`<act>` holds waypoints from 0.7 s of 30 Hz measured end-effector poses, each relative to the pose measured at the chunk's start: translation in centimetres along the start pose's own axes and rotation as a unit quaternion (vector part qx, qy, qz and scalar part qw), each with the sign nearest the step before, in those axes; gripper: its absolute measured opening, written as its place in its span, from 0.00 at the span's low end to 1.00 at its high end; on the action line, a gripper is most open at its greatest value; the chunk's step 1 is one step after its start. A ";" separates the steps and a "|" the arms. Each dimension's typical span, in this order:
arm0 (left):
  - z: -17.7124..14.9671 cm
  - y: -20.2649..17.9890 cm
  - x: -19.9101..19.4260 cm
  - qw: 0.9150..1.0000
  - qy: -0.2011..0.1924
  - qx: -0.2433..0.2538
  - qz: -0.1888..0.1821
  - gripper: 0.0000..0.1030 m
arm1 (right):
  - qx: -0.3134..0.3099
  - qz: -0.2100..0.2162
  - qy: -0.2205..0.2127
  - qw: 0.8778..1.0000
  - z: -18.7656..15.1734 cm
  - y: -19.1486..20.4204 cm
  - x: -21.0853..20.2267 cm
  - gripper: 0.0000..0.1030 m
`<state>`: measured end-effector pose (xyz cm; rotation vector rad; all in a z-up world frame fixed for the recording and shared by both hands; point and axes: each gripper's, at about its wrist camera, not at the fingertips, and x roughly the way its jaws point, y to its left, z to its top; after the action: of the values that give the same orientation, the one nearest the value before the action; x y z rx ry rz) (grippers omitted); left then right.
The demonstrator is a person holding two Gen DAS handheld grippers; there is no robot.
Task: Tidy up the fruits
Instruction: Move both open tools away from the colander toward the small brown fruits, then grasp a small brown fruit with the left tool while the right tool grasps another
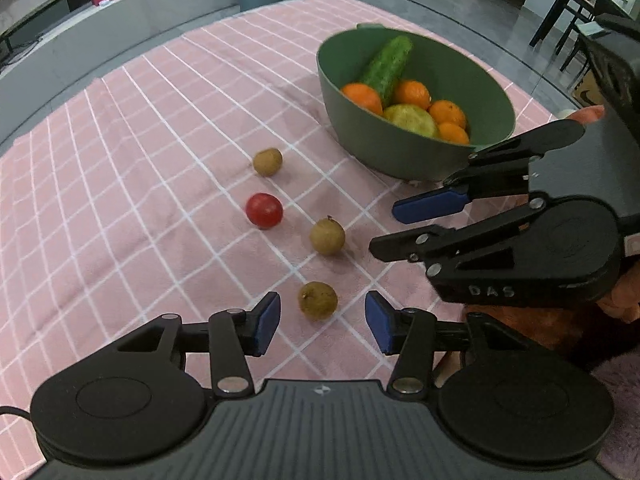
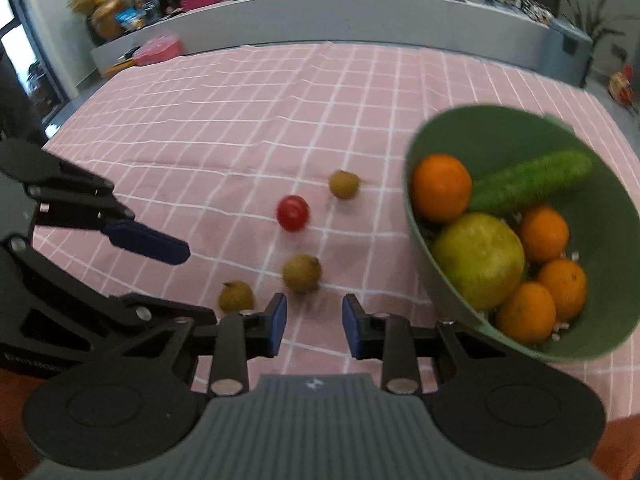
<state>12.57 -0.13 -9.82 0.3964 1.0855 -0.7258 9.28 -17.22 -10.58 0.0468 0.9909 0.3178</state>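
A green bowl (image 1: 408, 152) (image 2: 600, 240) holds several oranges, a green apple (image 2: 478, 260) and a cucumber (image 1: 386, 66). On the pink checked cloth lie three small brown fruits (image 1: 318, 300) (image 1: 327, 236) (image 1: 267, 162) and a red tomato (image 1: 264, 210) (image 2: 293, 213). My left gripper (image 1: 322, 322) is open, its pads either side of the nearest brown fruit, which lies just ahead of them. My right gripper (image 2: 314, 326) is open and empty, just short of the middle brown fruit (image 2: 302, 273). Each gripper shows in the other's view.
The pink cloth (image 1: 120, 200) covers the table, and grey floor lies beyond its edges. A grey counter with clutter (image 2: 320, 0) runs along the back. A dark table (image 1: 568, 8) stands at the far right.
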 end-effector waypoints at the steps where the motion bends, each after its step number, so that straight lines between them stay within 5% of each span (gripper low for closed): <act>1: 0.0 -0.1 0.5 1.000 0.003 -0.002 -0.001 0.54 | 0.011 0.002 0.001 1.000 -0.2 -0.4 0.0 0.26; 13: 0.0 -0.4 3.5 0.999 0.026 -0.025 0.013 0.36 | 0.038 0.025 -0.015 0.999 -0.1 -1.0 0.8 0.26; 21: -0.4 0.2 3.0 0.998 0.002 -0.053 0.026 0.29 | 0.061 0.048 -0.030 0.997 0.4 -0.5 1.5 0.26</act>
<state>13.29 -0.76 -12.73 0.3337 1.1096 -0.6188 10.51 -17.25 -11.70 0.2149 0.9499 0.3416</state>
